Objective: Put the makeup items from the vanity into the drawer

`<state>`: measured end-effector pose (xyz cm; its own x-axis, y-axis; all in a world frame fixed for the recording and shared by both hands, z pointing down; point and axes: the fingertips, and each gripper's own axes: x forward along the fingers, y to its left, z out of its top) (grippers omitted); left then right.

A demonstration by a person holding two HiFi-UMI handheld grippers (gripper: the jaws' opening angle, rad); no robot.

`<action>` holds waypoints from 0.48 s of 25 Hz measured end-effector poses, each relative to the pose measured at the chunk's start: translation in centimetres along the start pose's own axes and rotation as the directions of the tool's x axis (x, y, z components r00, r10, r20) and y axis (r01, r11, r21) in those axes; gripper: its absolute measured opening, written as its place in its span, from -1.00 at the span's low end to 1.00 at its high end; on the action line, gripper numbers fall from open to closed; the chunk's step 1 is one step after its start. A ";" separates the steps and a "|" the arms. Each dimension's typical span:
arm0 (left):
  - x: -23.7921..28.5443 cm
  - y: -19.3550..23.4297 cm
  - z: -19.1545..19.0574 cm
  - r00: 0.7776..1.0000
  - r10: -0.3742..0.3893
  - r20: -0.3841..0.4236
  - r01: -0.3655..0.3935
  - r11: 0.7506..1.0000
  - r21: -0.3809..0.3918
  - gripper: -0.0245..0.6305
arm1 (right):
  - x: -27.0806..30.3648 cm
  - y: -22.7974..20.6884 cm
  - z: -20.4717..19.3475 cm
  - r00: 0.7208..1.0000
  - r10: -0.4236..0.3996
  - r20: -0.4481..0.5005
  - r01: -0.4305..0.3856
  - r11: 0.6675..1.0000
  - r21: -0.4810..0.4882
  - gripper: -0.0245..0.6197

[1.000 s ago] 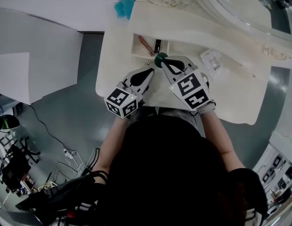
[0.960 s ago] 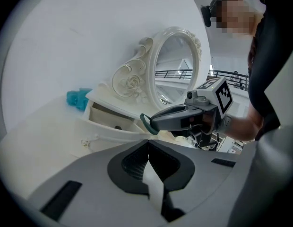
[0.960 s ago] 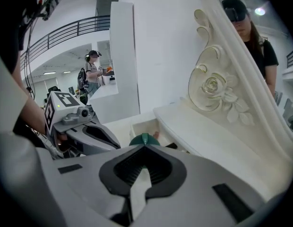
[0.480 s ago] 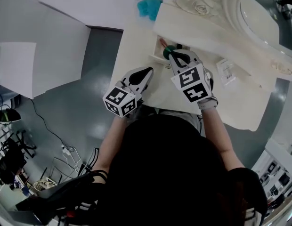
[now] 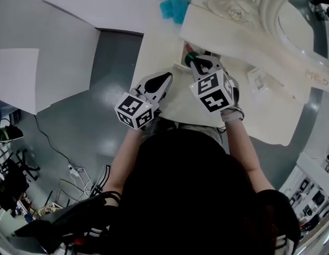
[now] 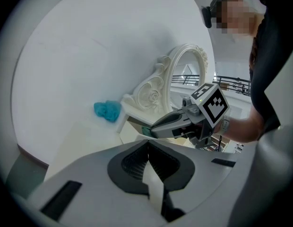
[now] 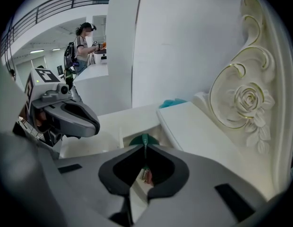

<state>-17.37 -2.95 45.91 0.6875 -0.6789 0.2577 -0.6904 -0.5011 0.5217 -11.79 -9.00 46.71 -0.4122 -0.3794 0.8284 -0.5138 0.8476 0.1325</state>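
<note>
My right gripper is shut on a small green makeup item, held at the open drawer of the cream vanity. In the right gripper view the green makeup item sits at the closed tips. Below them a reddish item lies in the drawer. My left gripper is shut and empty, just left of the drawer over the vanity's lower top. The left gripper view shows the right gripper ahead with the green makeup item in it.
A clear packet lies on the vanity's upper shelf, right of the drawer. A teal object sits at the back left corner. The ornate mirror frame rises behind. The grey floor lies left of the vanity.
The right gripper has carried the green item a little further over the drawer and tipped more steeply down. The left gripper has shifted with it. The head view has swung left.
</note>
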 end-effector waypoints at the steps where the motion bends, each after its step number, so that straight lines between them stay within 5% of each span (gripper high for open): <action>1: 0.0 0.0 0.0 1.000 -0.002 0.000 0.002 1.000 0.000 -0.88 | 0.1 0.1 0.0 1.000 0.003 -0.003 -0.003 1.000 0.002 -0.85; 12: -0.7 -0.1 -0.3 1.000 0.004 0.006 -0.004 1.000 -0.008 -0.88 | 0.1 0.6 0.3 1.000 0.016 0.023 -0.017 1.000 0.020 -0.84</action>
<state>-17.76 -2.24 45.92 0.6836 -0.6840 0.2547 -0.6911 -0.4944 0.5271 -12.39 -8.68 46.72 -0.4374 -0.3740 0.8178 -0.5216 0.8463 0.1080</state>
